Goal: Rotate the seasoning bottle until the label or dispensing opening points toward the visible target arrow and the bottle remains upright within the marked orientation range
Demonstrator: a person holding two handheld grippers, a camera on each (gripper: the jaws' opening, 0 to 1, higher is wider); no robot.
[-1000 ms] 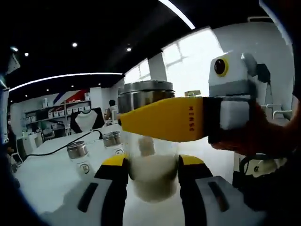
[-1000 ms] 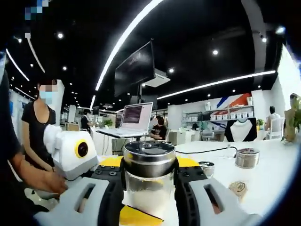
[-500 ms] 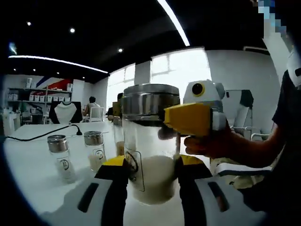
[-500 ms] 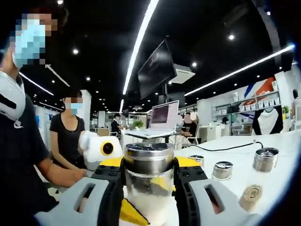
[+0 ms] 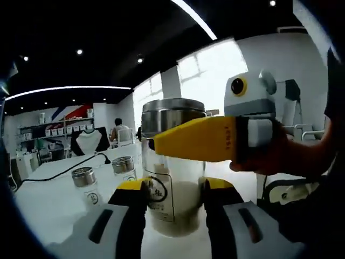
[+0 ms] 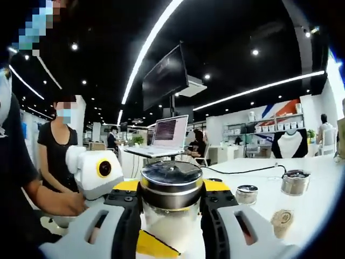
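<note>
Between both pairs of jaws stands the seasoning bottle (image 5: 172, 178), upright on the white table (image 5: 54, 205), its steel lid (image 6: 171, 186) on top and pale powder filling its lower half. From the left gripper view, the left gripper (image 5: 175, 197) clamps the glass body low down, the round label turned left of centre; the right gripper (image 5: 215, 139) reaches in from the right, one yellow jaw across the bottle just under the lid. Seen from the right gripper view, the right gripper (image 6: 171, 197) squeezes the bottle below the lid. Two small shakers (image 5: 105, 175) stand further left beside a black cable (image 5: 59, 172). Far behind, a laptop (image 6: 167, 135) sits raised, and a person (image 6: 59, 151) stands at the left.
</note>
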